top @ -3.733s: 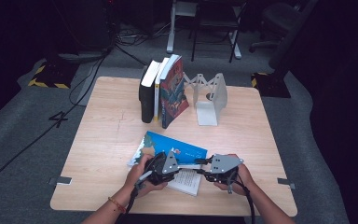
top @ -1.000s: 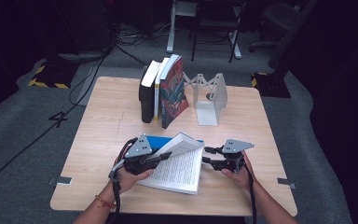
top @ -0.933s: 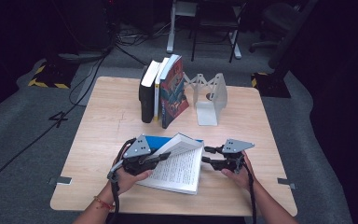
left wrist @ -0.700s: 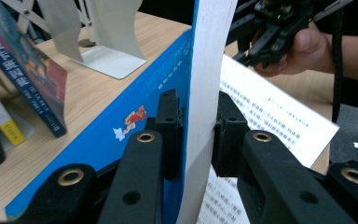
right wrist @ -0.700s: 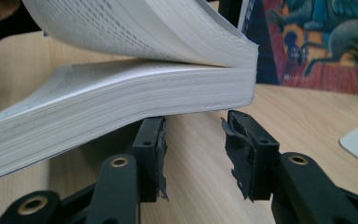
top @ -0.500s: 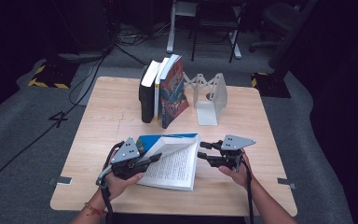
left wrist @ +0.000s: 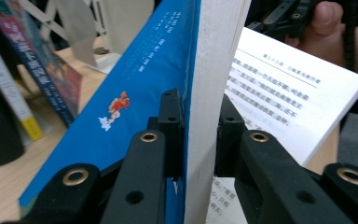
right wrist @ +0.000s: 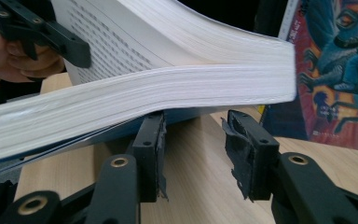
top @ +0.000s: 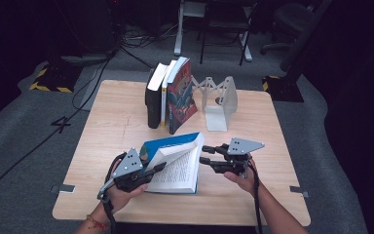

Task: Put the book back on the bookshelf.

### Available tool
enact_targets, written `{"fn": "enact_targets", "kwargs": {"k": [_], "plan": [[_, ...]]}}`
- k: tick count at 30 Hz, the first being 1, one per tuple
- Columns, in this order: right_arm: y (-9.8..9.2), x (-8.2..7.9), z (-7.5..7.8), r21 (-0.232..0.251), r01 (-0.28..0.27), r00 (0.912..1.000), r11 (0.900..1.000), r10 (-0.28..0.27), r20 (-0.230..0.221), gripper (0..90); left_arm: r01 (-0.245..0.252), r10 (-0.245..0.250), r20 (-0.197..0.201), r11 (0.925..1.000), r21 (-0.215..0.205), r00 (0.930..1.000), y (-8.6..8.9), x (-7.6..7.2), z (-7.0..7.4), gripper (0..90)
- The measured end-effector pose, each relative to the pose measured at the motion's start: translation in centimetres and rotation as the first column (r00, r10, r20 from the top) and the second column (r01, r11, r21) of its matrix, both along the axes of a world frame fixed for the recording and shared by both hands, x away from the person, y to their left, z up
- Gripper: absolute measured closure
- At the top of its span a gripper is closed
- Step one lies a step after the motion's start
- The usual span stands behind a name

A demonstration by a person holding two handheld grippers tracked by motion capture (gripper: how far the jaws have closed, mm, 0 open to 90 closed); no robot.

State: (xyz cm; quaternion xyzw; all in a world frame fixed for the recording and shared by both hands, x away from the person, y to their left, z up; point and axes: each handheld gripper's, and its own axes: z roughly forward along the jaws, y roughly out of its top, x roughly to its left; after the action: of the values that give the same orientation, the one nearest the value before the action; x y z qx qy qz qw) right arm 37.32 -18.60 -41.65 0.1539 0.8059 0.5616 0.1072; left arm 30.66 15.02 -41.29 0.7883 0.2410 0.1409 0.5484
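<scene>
Blue-covered book at 6 o'clock on tabletop | left gripper clamps front cover and pages, lifting them to close | right gripper gapes empty beneath page edge, ready to steady

Bare surface lies open left of the open book; standing books and a white bookend block the far side.

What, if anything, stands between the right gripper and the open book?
Nothing visible does. The right gripper hangs open just off the book's right edge, with bare table under its fingers. The left gripper is clamped on the lifted blue cover and front pages, on the far side.
</scene>
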Motion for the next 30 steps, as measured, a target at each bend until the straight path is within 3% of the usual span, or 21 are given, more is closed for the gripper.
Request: {"fn": "enact_targets", "kwargs": {"k": [3, 8, 19, 21, 25, 30], "plan": [[0.2, -0.1, 0.2, -0.005, -0.003, 0.9999, 1.000, 0.003, 0.013, 58.3, 0.036, -0.036, -0.021, 0.9993, -0.015, 0.9991, 0.0, 0.5, 0.1, 78.2], [-0.5, 0.1, 0.8, 0.035, 0.020, 0.9996, 0.999, -0.021, 0.017, 58.5, 0.089, -0.090, -0.022, 0.9952, -0.039, 0.9957, -1.1, 1.1, 0.5, 78.2], [-3.9, -0.4, 3.8, 0.042, 0.076, 0.9931, 0.996, -0.079, 0.087, 61.2, 0.191, -0.191, 0.015, 0.9773, -0.091, 0.9816, -5.2, 2.3, 1.5, 77.7], [-4.4, -0.6, 4.5, 0.025, 0.096, 0.9878, 0.995, -0.098, 0.121, 61.4, 0.196, -0.195, 0.027, 0.9753, -0.101, 0.9805, -5.9, 2.4, 1.6, 77.6], [-5.0, -0.5, 5.3, 0.035, 0.105, 0.9849, 0.994, -0.109, 0.135, 62.6, 0.218, -0.214, 0.044, 0.9684, -0.120, 0.9757, -6.8, 2.7, 1.6, 77.2], [-4.8, -0.8, 6.3, 0.018, 0.119, 0.9782, 0.993, -0.120, 0.169, 64.2, 0.218, -0.213, 0.054, 0.9668, -0.132, 0.9756, -6.8, 3.0, 1.5, 77.2]]}}
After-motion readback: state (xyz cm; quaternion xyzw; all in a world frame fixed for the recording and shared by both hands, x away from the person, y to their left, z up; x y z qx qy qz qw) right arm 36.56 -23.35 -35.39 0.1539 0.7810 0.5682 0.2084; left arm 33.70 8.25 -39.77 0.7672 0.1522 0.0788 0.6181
